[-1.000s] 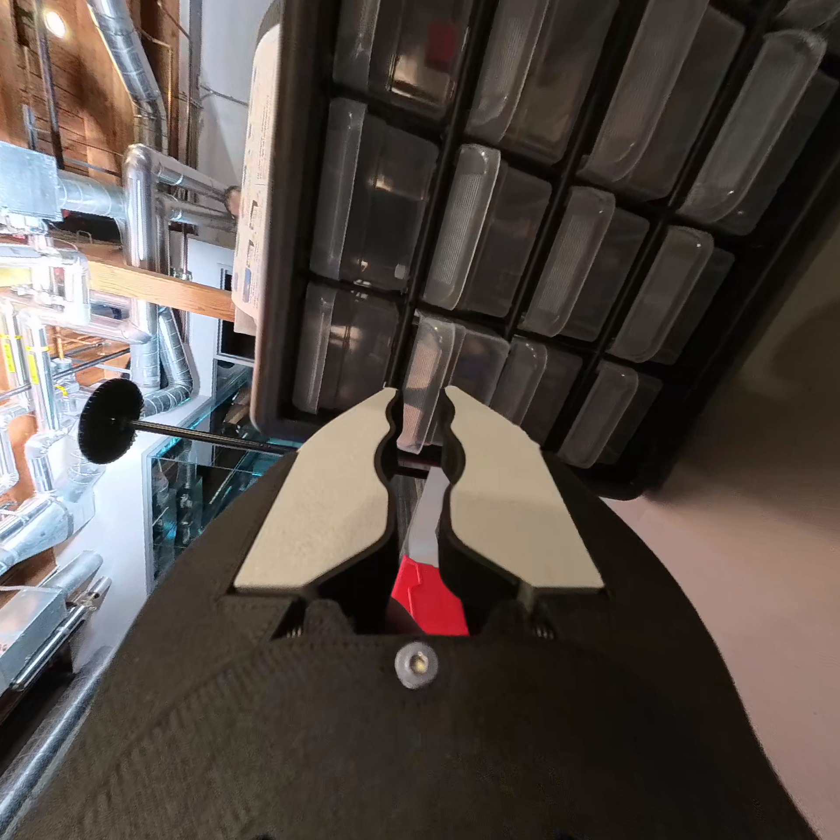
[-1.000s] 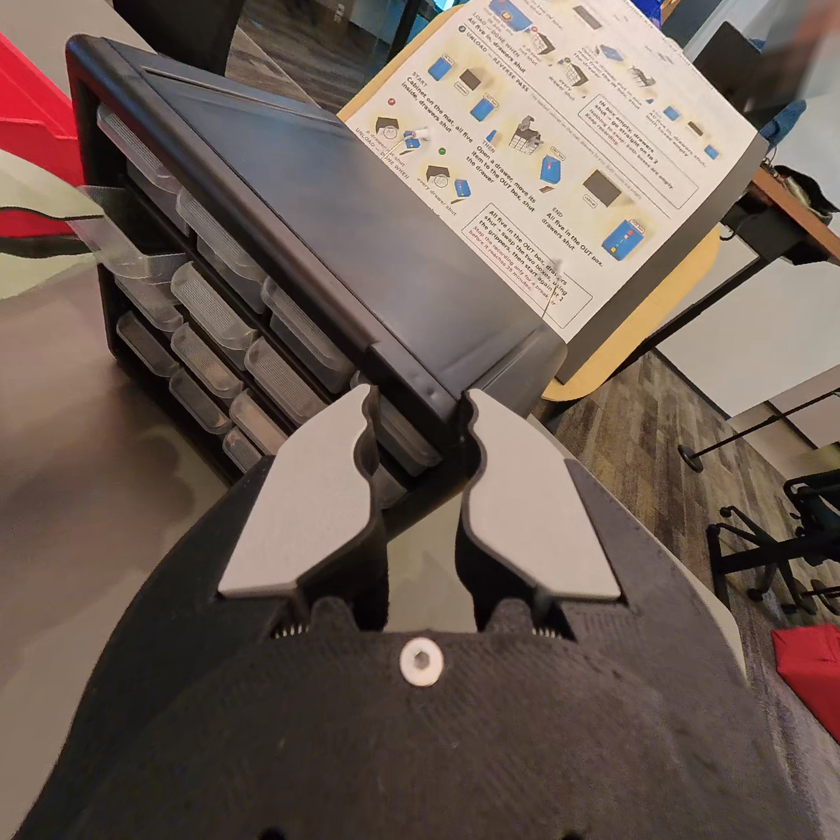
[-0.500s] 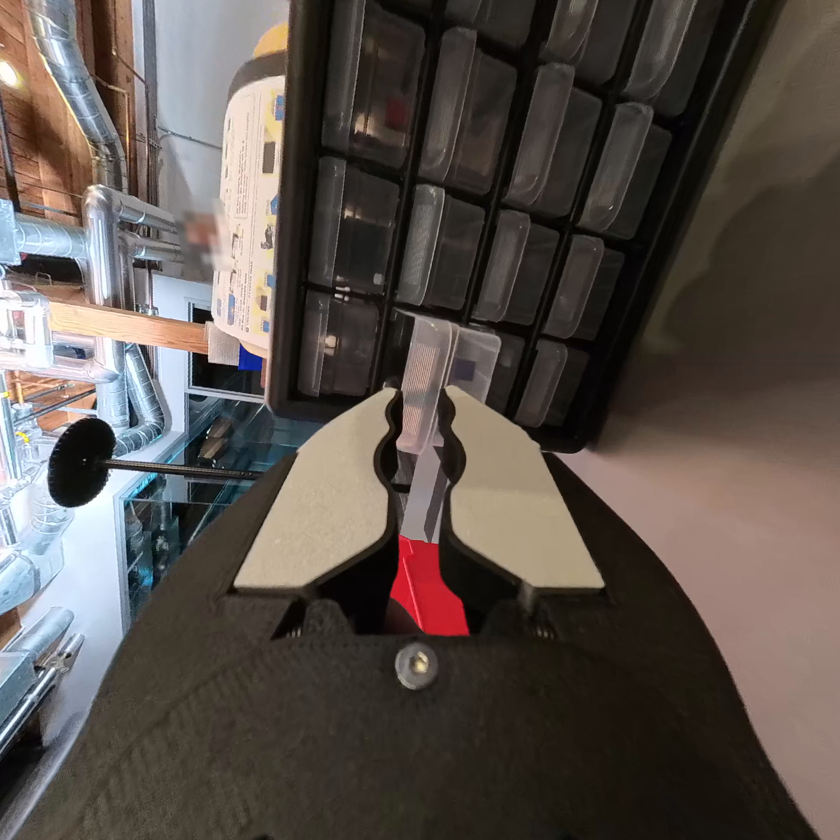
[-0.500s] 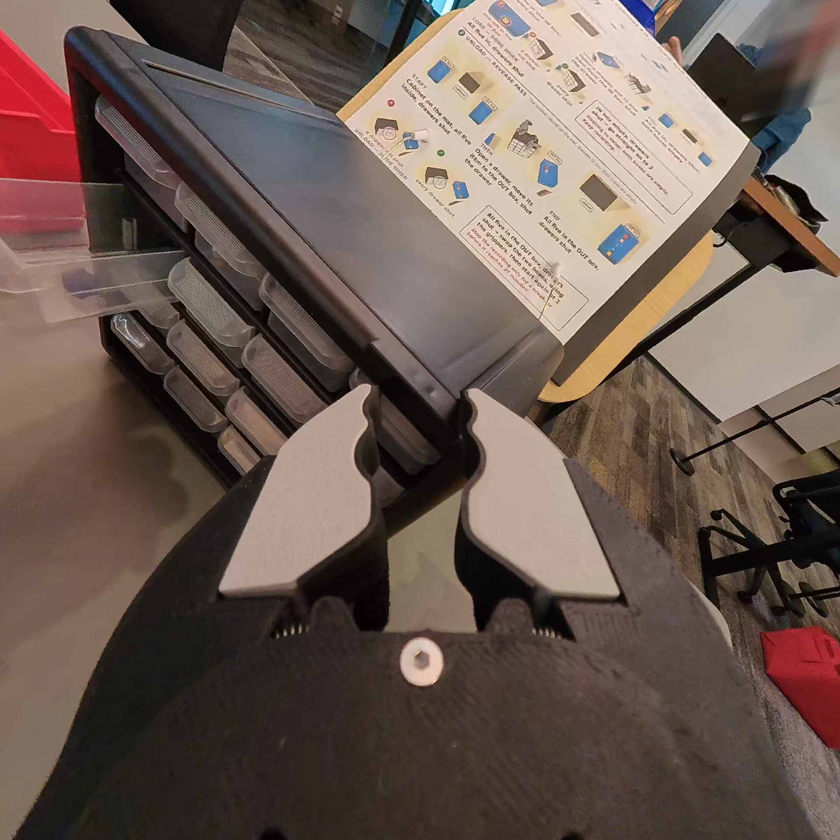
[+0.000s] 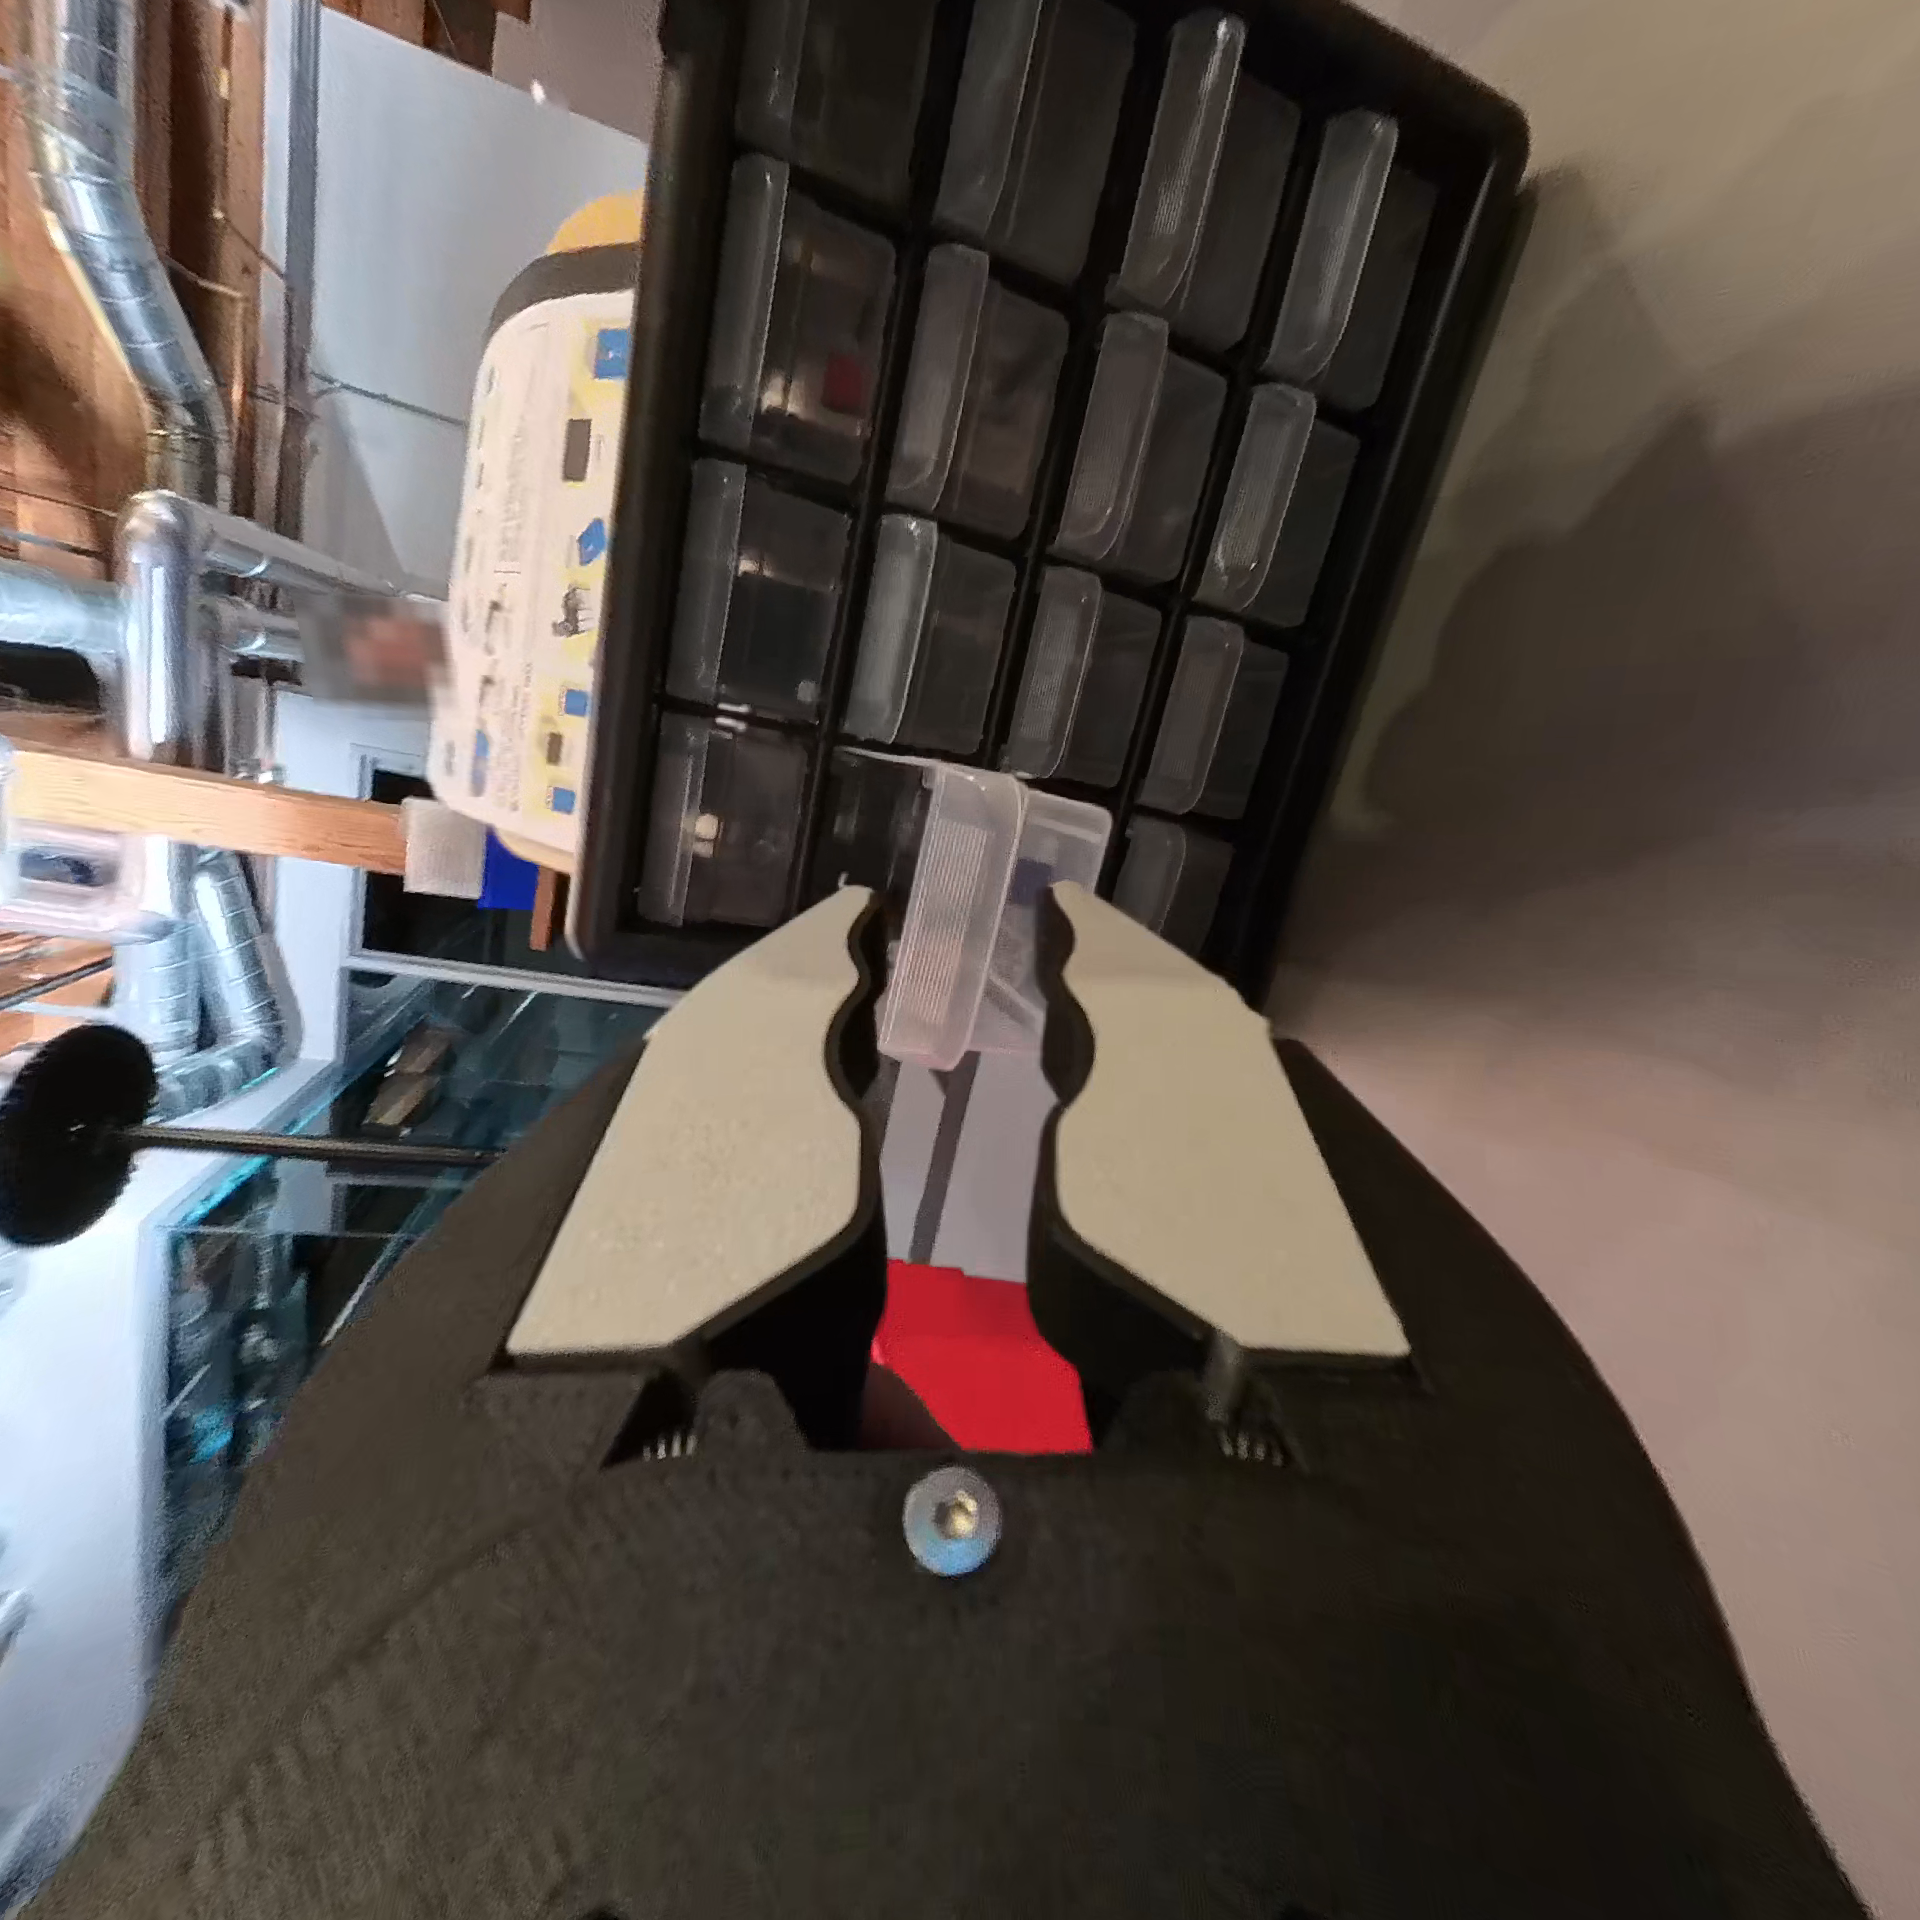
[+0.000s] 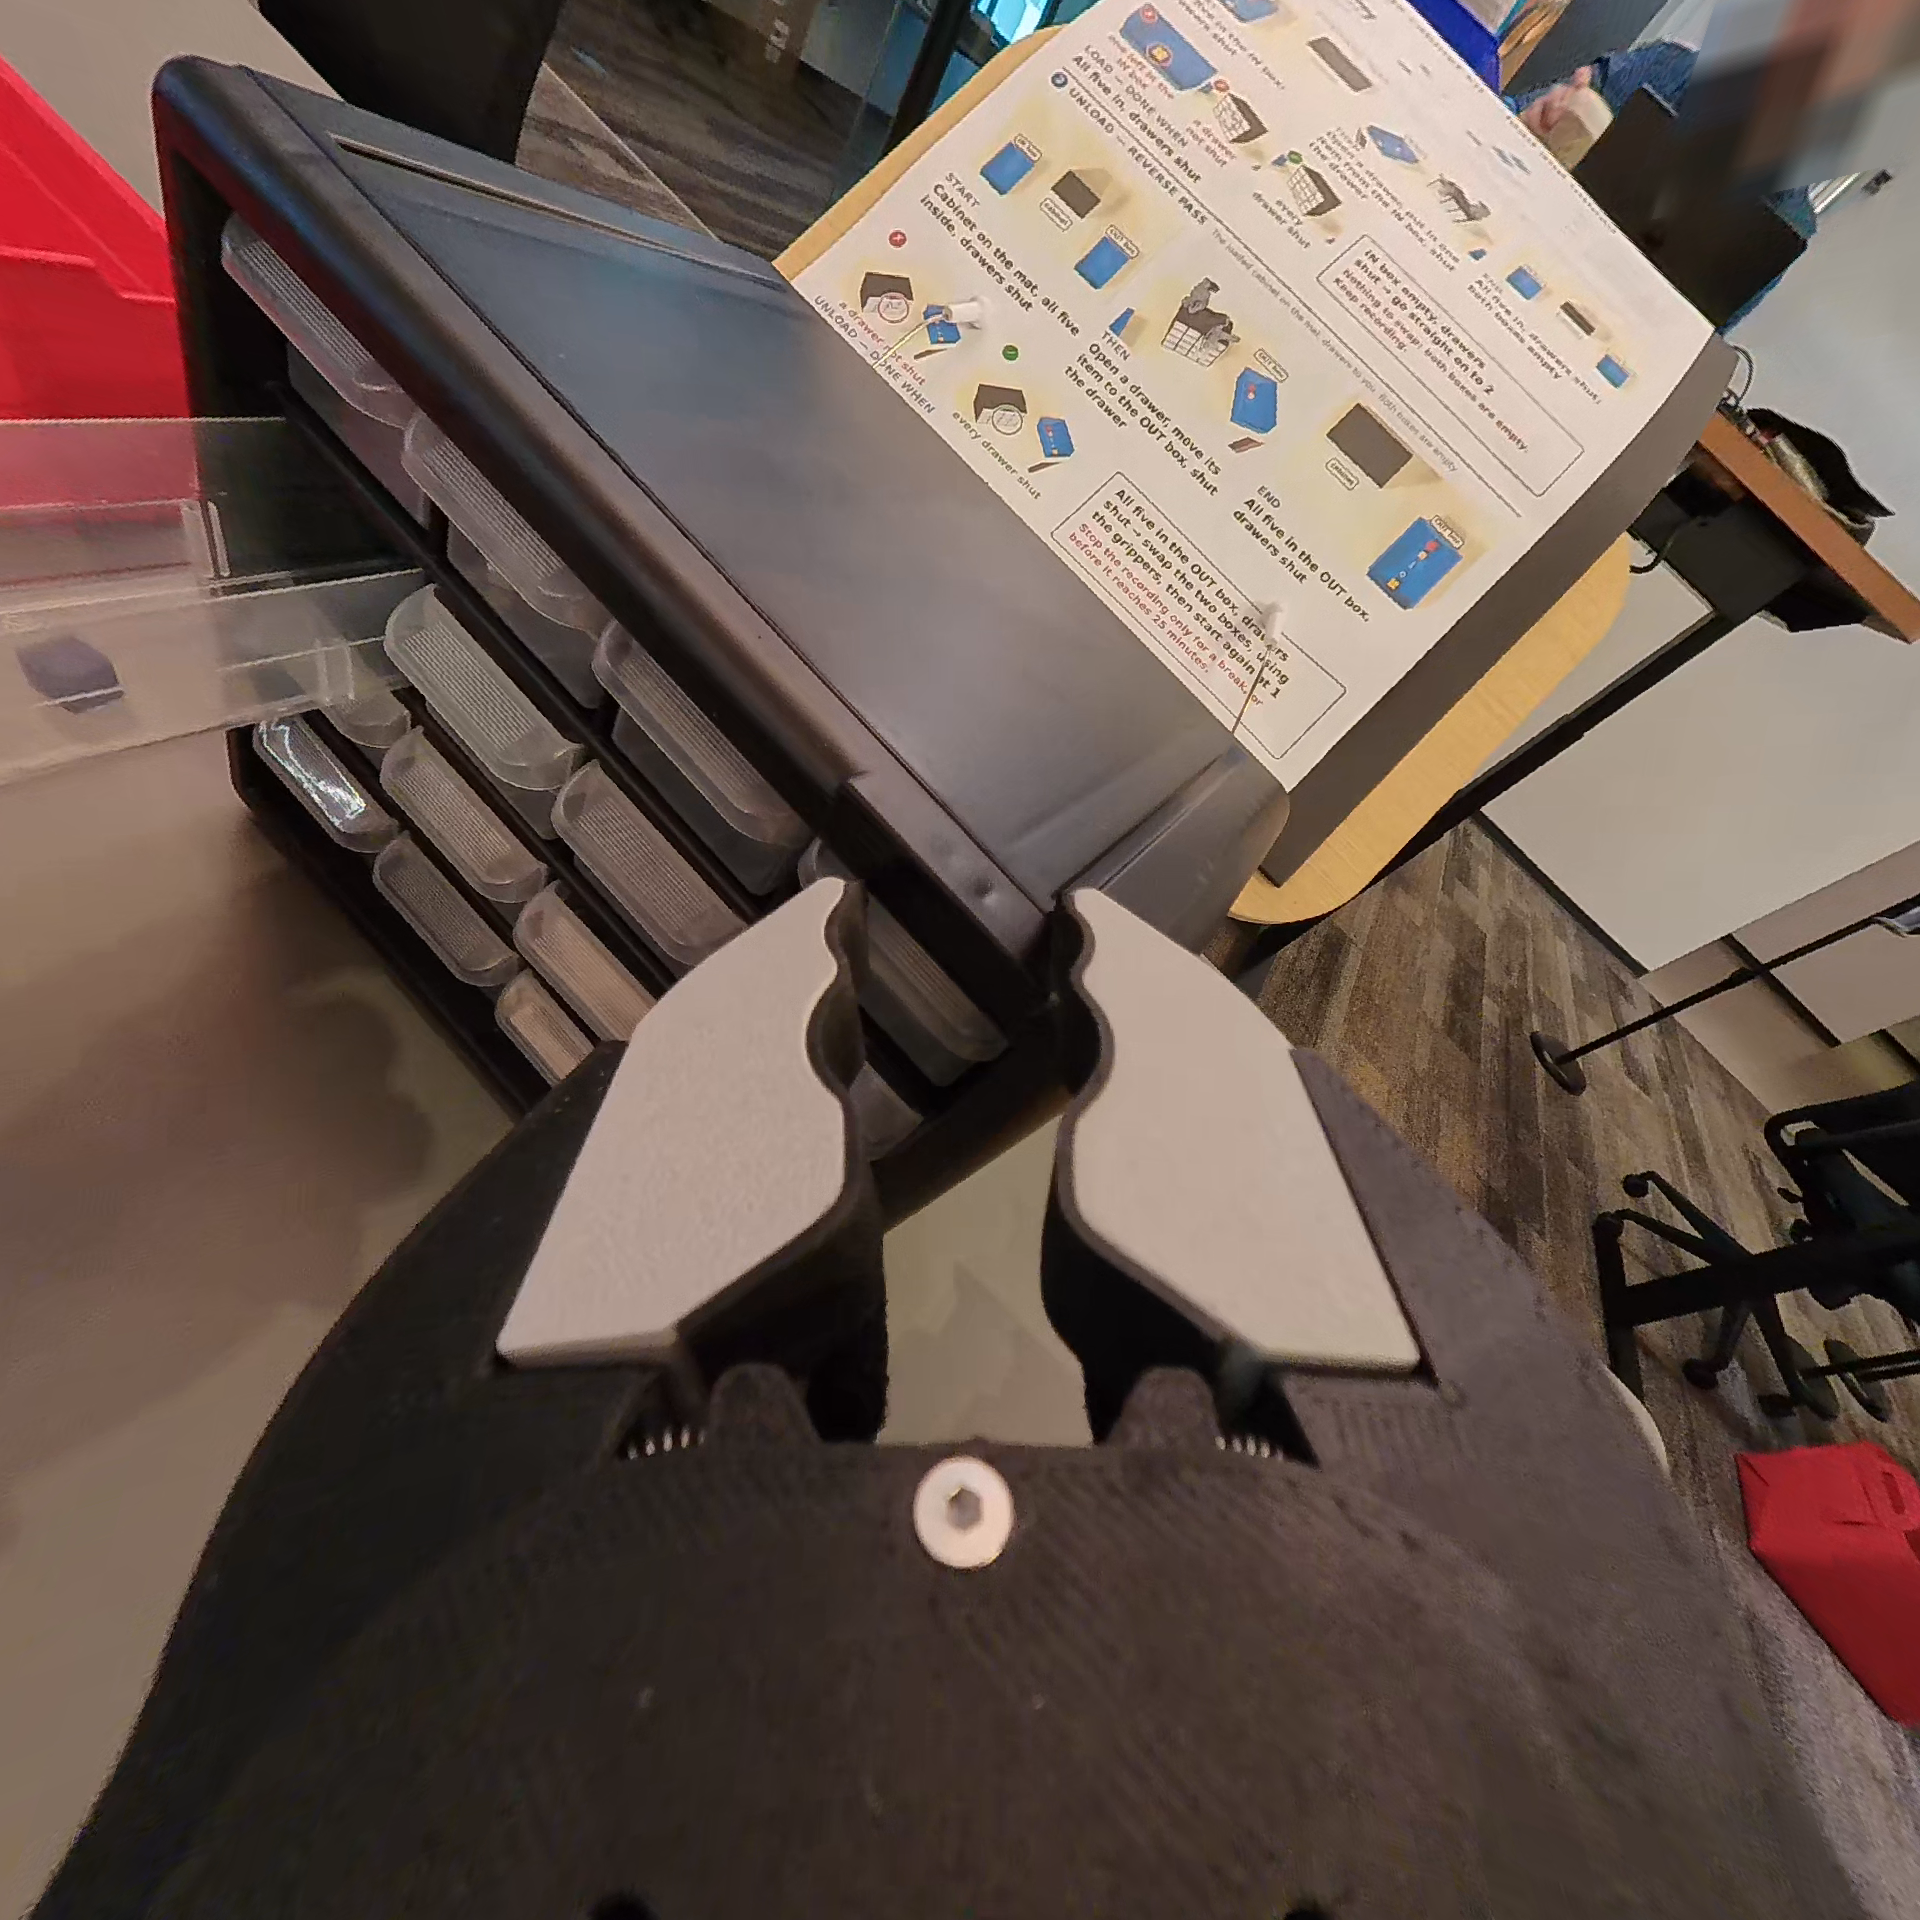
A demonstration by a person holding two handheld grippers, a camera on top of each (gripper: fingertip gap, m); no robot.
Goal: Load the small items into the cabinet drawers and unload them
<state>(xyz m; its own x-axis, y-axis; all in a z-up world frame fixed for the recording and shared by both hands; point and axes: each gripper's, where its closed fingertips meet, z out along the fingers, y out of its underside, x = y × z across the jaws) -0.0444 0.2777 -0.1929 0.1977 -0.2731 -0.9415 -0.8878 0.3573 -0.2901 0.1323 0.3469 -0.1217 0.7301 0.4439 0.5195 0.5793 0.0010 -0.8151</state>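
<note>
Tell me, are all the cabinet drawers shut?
No, one clear drawer sticks far out of the cabinet, with a small dark item inside.

The left tongs (image 5: pixel 961 925) have apparently parted, releasing the pulled-out drawer (image 5: pixel 951 935).

An open-plan office or lab workspace, going by the surroundings of the black drawer cabinet (image 6: pixel 790 582). Behind it, an illustrated instruction sheet (image 6: pixel 1247 343) propped on a stand. Beyond that, wood-plank flooring (image 6: pixel 1434 997), a rolling office chair (image 6: pixel 1787 1247) and a wooden desk (image 6: pixel 1808 520). Above the cabinet, exposed silver ducts (image 5: pixel 135 291) against brick.
</note>
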